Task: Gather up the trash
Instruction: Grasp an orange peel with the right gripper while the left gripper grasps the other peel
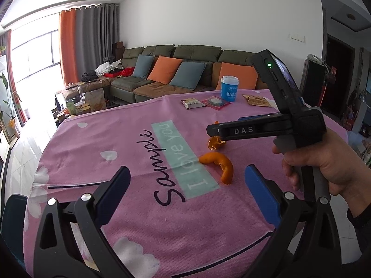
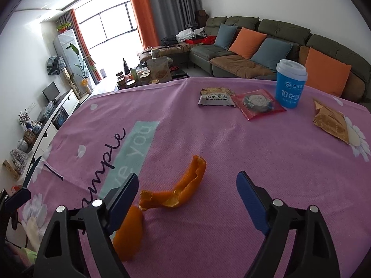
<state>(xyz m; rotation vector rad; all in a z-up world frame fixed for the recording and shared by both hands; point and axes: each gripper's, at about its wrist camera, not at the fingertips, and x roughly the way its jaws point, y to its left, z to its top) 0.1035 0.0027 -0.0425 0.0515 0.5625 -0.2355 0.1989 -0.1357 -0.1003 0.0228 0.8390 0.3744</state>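
Two orange peels lie on the pink tablecloth (image 2: 231, 143). In the right wrist view a long curled peel (image 2: 178, 192) lies just ahead between my open fingers, and a second peel (image 2: 129, 234) lies beside the left finger. My right gripper (image 2: 187, 194) is open and empty. In the left wrist view my left gripper (image 1: 187, 185) is open and empty above the cloth; the curved peel (image 1: 220, 164) lies ahead to the right, another peel (image 1: 214, 143) beyond it under my hand-held right gripper (image 1: 266, 129). Snack wrappers (image 2: 215, 96), (image 2: 257, 103), (image 2: 331, 122) and a blue paper cup (image 2: 289, 84) sit at the far side.
A green sofa (image 2: 255, 46) with orange and blue cushions stands behind the table. A cluttered coffee table (image 2: 153, 71) stands to the far left, and a TV cabinet (image 2: 53, 120) runs along the left wall. The table edge curves away on the left.
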